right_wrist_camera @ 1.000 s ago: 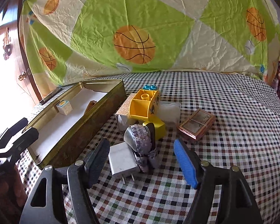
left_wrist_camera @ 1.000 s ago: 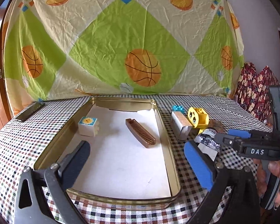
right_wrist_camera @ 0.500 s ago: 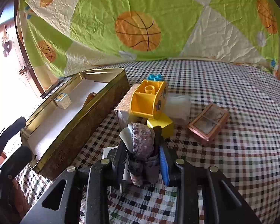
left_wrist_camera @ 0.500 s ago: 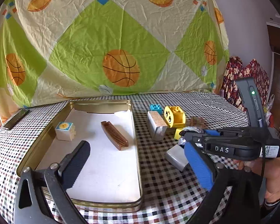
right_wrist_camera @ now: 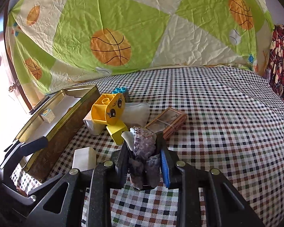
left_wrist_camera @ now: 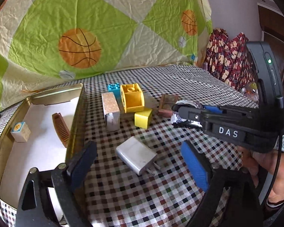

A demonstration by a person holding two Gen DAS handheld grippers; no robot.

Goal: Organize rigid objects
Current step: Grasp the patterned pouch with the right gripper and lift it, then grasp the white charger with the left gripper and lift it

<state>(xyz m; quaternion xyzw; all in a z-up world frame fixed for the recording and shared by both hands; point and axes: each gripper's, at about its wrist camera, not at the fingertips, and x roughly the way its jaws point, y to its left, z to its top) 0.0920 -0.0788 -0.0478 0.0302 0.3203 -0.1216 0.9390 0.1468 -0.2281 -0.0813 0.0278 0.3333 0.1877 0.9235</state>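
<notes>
Right gripper [right_wrist_camera: 143,162] clenched on mottled purple object [right_wrist_camera: 143,147], near right. Left gripper [left_wrist_camera: 138,160] closing astride white charger [left_wrist_camera: 136,156], untouched. Tin [left_wrist_camera: 74,113], left: cube [left_wrist_camera: 20,132], comb [left_wrist_camera: 61,128] stowed. Far pile of blocks [left_wrist_camera: 131,98] left unsorted.

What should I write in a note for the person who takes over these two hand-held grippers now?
Right hand-held gripper: shut on the purple patterned clip.
Left hand-held gripper: holds nothing, jaws closing around the white charger, pads not on it yet.
Done: sun block and brown comb lie in the tin tray.
Left: clip, charger, yellow blocks, cork block, blue brick, small framed box.
</notes>
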